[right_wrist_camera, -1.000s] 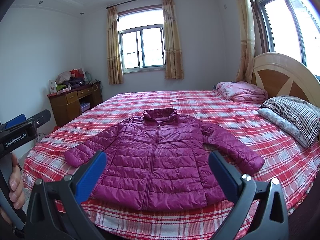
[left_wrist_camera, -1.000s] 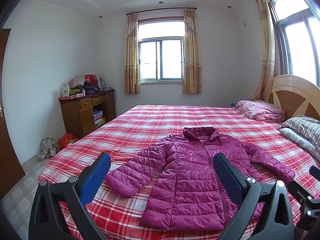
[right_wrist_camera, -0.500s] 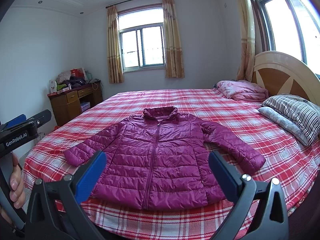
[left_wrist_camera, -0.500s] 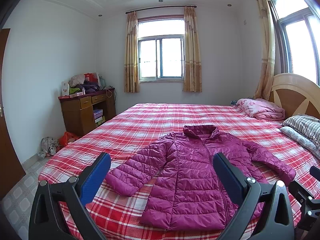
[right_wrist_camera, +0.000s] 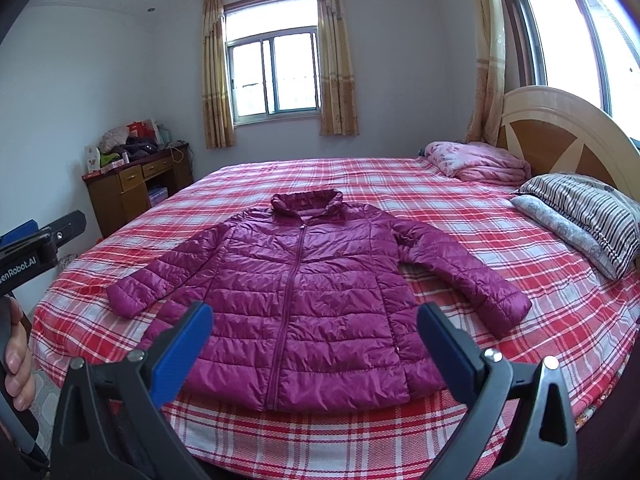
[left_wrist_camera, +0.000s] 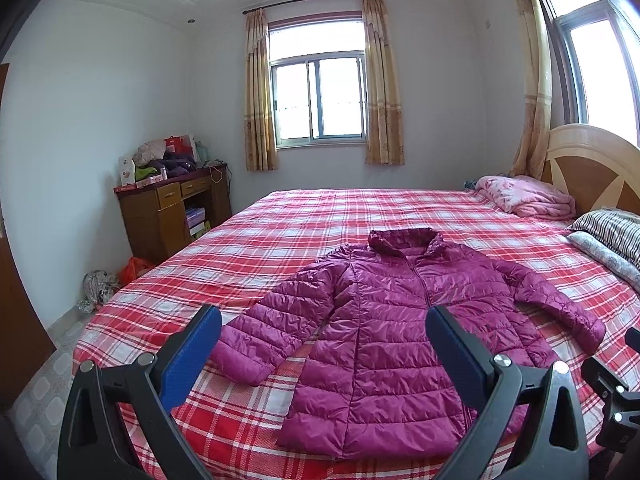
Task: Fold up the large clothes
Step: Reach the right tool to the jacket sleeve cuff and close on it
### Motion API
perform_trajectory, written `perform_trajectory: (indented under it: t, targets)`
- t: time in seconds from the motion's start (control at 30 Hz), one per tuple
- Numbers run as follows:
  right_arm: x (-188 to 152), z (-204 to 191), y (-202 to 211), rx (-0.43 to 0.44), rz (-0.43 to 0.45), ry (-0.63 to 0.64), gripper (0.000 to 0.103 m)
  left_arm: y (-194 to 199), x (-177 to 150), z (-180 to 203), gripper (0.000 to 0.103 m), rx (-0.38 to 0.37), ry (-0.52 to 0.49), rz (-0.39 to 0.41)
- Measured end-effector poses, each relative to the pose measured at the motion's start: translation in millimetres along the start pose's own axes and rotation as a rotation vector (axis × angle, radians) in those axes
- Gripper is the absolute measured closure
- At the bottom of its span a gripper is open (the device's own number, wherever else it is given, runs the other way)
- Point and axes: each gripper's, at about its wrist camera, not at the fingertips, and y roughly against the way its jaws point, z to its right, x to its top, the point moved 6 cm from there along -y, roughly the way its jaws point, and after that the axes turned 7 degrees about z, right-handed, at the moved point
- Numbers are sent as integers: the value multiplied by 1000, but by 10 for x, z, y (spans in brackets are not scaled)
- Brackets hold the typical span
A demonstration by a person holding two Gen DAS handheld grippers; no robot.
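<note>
A magenta quilted puffer jacket [left_wrist_camera: 400, 332] lies flat, front up and zipped, on a red plaid bed [left_wrist_camera: 312, 216], both sleeves spread out, collar toward the window. It also shows in the right wrist view [right_wrist_camera: 304, 280]. My left gripper [left_wrist_camera: 322, 340] is open and empty, held above the near bed edge, short of the jacket's hem and left sleeve. My right gripper [right_wrist_camera: 314, 336] is open and empty, centred in front of the hem. The left gripper's body and the holding hand [right_wrist_camera: 16, 360] show at the right view's left edge.
Striped and grey pillows [right_wrist_camera: 580, 216] and a folded pink blanket [right_wrist_camera: 476, 162] lie by the wooden headboard [right_wrist_camera: 560, 136] on the right. A cluttered wooden desk [left_wrist_camera: 168, 208] stands at the left wall, with bags [left_wrist_camera: 100, 288] on the floor beside it.
Both views have shifted only slightly; the jacket sits a little higher in the frames. Both grippers stay open and empty.
</note>
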Motion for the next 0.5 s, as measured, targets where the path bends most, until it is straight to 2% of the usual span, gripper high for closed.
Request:
perform_trajectory:
  t: [0.17, 0.37, 0.5]
  targets:
    - [-121, 325, -262, -62, -57, -37, 0, -360, -258, 131, 1, -9, -20, -78]
    - [-294, 771, -616, -139, -132, -91, 0, -810, -518, 388, 1, -55, -37, -158]
    - [-431, 1083, -846, -193, -190, -127, 0, -1114, -631, 562, 1, -77, -53, -186]
